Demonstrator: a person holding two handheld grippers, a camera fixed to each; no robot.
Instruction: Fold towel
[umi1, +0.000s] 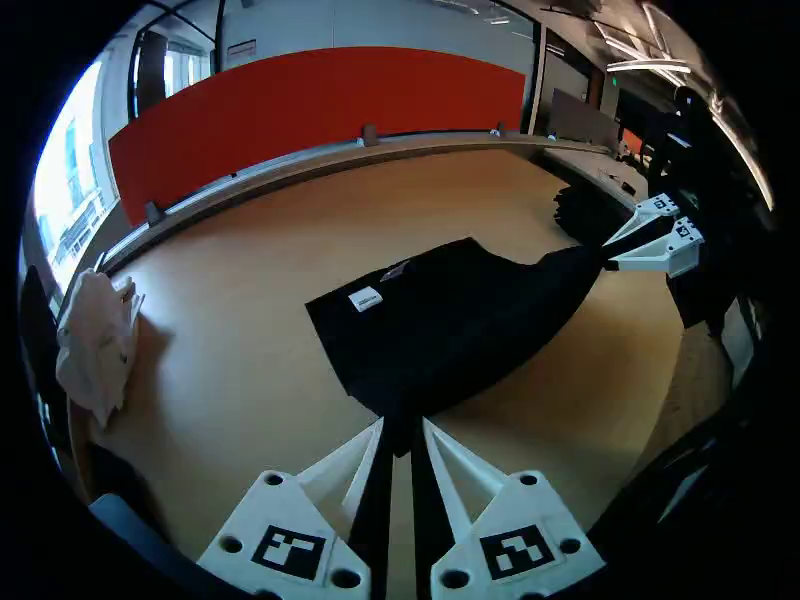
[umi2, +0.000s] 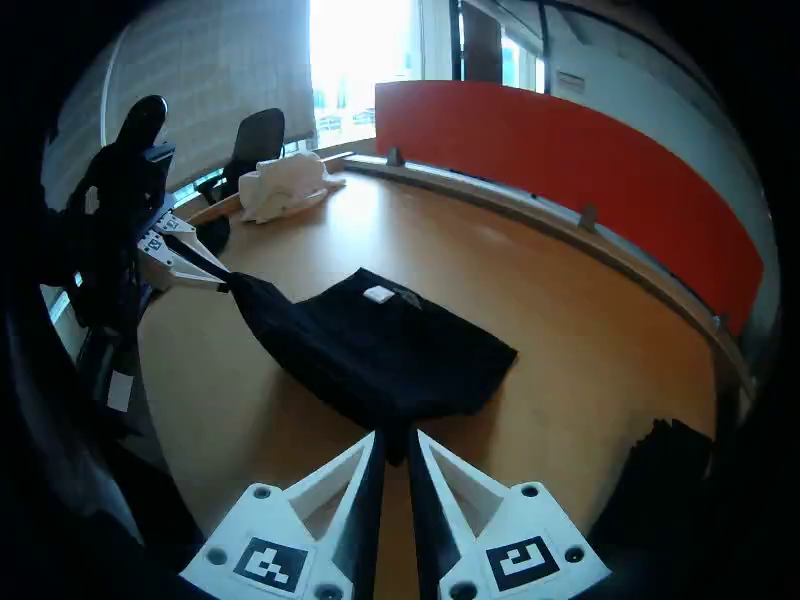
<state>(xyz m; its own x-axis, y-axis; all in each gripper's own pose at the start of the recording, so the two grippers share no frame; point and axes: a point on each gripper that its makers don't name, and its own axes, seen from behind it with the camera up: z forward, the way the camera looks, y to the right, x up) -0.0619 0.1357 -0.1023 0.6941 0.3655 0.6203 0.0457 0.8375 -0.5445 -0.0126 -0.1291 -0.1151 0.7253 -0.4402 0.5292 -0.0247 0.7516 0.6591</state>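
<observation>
Closest in the left gripper view, the left gripper (umi1: 403, 432) has its two white plastic fingers pressed together on a corner of the black towel (umi1: 450, 320). The pinched corner itself is hidden between the black pads. Each finger carries a square black-and-white marker, cut off at the lower edge. To the left, a crumpled white cloth (umi1: 95, 345) sits at the edge of the wooden table (umi1: 250, 330), partly cut off. On the towel, a small white tag (umi1: 365, 298) is too small to read. At the far right, the right gripper (umi1: 610, 253) nips another corner. The soft matte fabric stretches in a sagging ridge between the two grippers, and the rest lies on the smooth tabletop.

In the right gripper view, the right gripper (umi2: 395, 437) is likewise clamped on the towel. The left gripper is at the left there, and what is behind it is too dark to make out. A red partition (umi2: 600, 150) runs along the table's far edge.
</observation>
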